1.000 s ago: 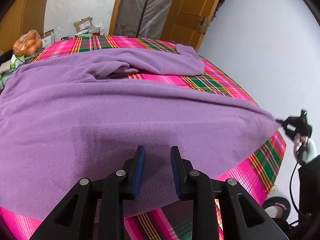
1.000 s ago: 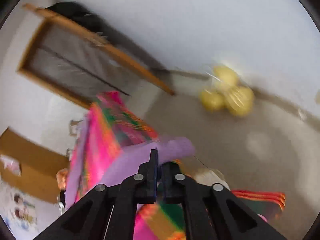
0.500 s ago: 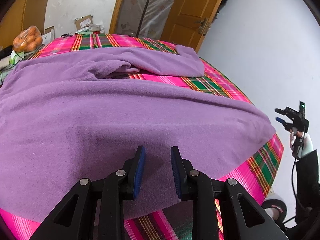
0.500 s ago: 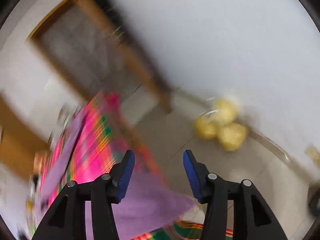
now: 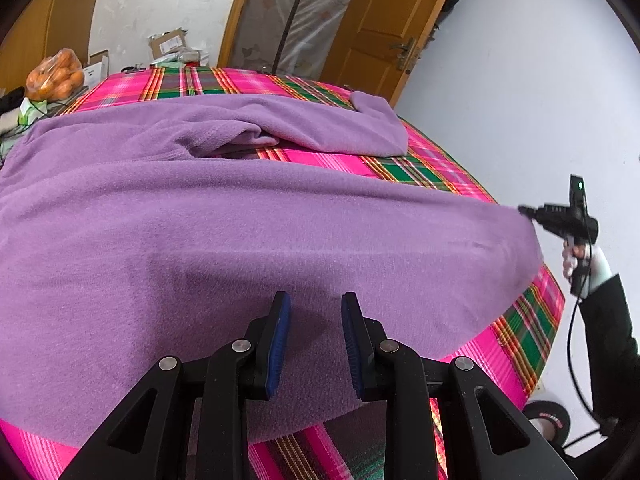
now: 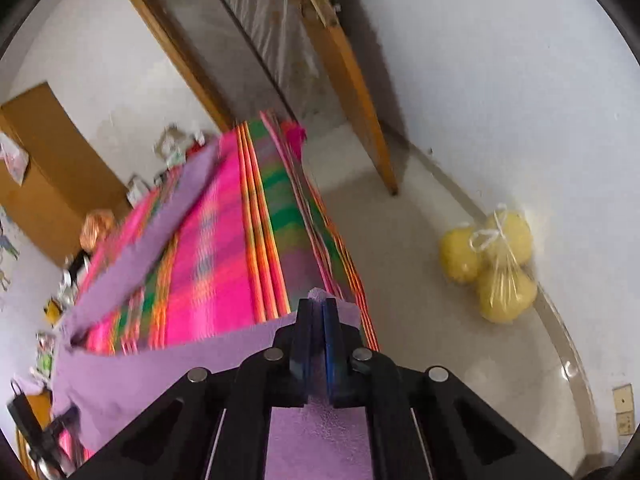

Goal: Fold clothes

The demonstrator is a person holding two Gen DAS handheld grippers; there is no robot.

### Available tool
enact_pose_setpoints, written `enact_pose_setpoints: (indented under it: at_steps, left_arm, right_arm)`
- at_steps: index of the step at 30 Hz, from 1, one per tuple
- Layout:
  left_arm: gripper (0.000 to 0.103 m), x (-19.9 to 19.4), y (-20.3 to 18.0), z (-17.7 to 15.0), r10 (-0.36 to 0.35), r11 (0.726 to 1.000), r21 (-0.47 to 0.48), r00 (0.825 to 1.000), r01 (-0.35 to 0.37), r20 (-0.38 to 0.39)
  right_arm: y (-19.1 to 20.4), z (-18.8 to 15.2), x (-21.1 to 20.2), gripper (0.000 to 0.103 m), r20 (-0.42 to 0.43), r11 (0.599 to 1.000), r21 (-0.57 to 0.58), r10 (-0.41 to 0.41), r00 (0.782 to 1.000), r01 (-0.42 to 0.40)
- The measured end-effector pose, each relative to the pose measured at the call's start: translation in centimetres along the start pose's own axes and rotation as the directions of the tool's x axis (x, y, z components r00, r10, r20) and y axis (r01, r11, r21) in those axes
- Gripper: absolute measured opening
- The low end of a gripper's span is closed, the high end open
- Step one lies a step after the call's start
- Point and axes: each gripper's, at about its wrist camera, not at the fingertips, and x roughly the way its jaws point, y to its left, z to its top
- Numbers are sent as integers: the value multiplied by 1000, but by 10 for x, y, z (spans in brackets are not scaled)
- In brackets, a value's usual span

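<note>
A bed with a pink plaid blanket (image 5: 404, 166) fills mid-frame. The right gripper (image 6: 318, 308) is closing, its jaws pinching the purple garment (image 5: 240, 240) at its corner. The left gripper (image 5: 314, 308) hovers part-open over the garment's lower centre, gripping nothing.

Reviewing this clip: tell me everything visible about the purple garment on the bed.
The purple garment looks like soft, fleecy knit in one plain colour. It lies spread wide over the pink-and-green plaid bedcover, with one sleeve laid flat across the far side and a rumpled fold beside it. The right gripper is closing on its corner, fabric between the pads. The left gripper hovers open over the near hem.
</note>
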Motion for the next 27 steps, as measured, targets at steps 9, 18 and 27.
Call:
enact_pose_setpoints:
  at_steps: [9, 18, 27]
  left_arm:
    - [27, -1, 0, -1, -14, 1000, 2, 1000, 14, 1]
    - [27, 0, -21, -8, 11, 995, 97, 1000, -9, -18]
    - [27, -15, -43, -35, 14, 979, 204, 1000, -9, -23]
  right_arm:
    - [31, -26, -20, 15, 54, 989, -67, -130, 990, 134]
    - [102, -112, -24, 17, -2, 950, -311, -42, 999, 39]
    - [167, -164, -24, 34, -122, 795, -605, -31, 992, -50]
